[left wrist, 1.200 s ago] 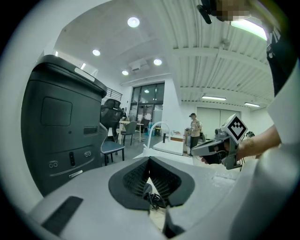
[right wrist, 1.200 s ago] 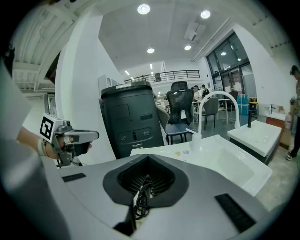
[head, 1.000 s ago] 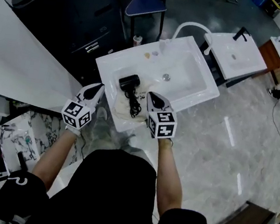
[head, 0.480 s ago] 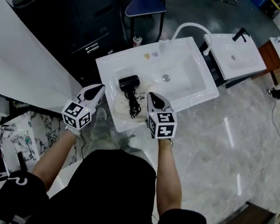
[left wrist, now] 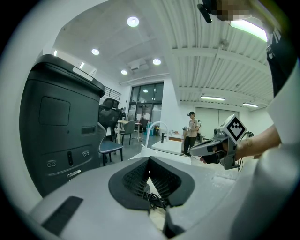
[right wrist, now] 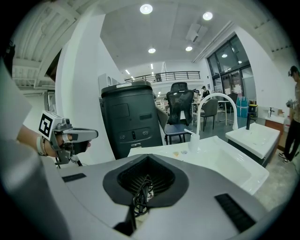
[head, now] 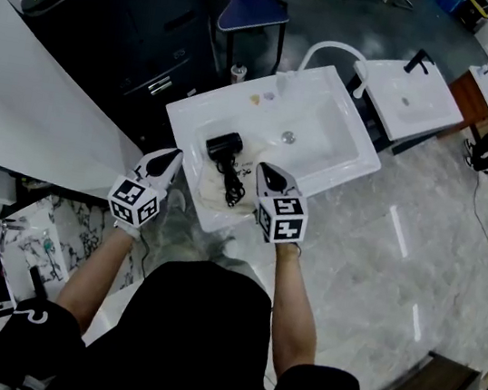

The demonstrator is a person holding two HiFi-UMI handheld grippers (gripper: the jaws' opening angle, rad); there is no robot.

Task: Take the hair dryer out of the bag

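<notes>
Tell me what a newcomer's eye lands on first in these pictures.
The black hair dryer stands out, lying with its coiled cord on a pale bag at the near left of the white sink. The left gripper and right gripper, both shut and empty, flank it at the sink's near edge. A big dark machine looms beyond the sink on the left.

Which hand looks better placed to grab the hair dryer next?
Right, narrowly: the hair dryer trails its cord close beside the right tool; the left tool sits slightly farther. Both are shut.
</notes>
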